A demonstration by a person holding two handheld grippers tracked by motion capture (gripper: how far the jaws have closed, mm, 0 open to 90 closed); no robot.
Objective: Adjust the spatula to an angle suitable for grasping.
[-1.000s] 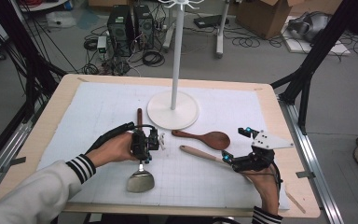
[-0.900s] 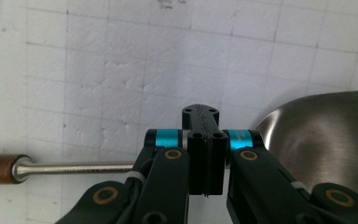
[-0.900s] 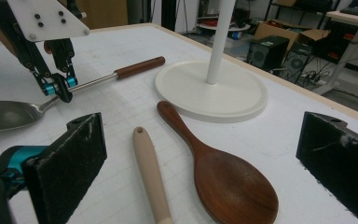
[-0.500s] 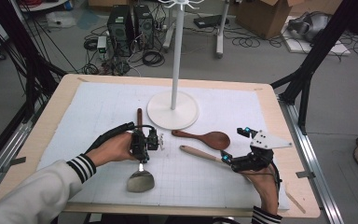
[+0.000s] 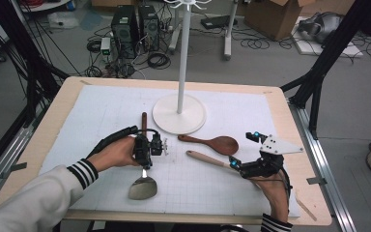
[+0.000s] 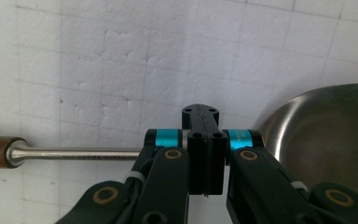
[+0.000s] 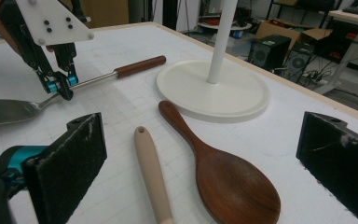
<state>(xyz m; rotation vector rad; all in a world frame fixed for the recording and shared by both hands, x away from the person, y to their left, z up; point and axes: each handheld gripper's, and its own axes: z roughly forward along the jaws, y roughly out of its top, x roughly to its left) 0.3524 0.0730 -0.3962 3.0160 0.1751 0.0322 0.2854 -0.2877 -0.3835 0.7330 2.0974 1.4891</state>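
High view: metal ladle (image 5: 143,186) lies on the white gridded mat (image 5: 96,116) at the near-left part of the counter (image 5: 299,130), bowl toward the person, brown wooden grip pointing away at the stand. Left gripper (image 5: 145,166) sits over its steel shaft, jaws pinching the shaft just above the bowl; the person's left hand (image 5: 116,152) in a striped sleeve holds it. Left gripper view: jaws pressed in on the thin shaft (image 6: 74,152), shiny bowl (image 6: 326,135) at right, wooden grip end at left, ladle flat on the mat. Right gripper view: same grasp seen farther off, left gripper (image 7: 60,88) clamped on the shaft.

Right gripper (image 5: 236,166) rests at the near-right, jaws spread, nothing between the pads; in its own view the two black pads stand wide either side. Between them on the mat: dark wooden spoon (image 7: 223,177) and a pale wooden handle (image 7: 151,172), side by side, close but apart. High view: dark spoon (image 5: 212,143) lies just right of the ladle, pale handle (image 5: 205,158) near the right jaws. White pole stand (image 5: 179,116) with round base behind, middle of the mat.
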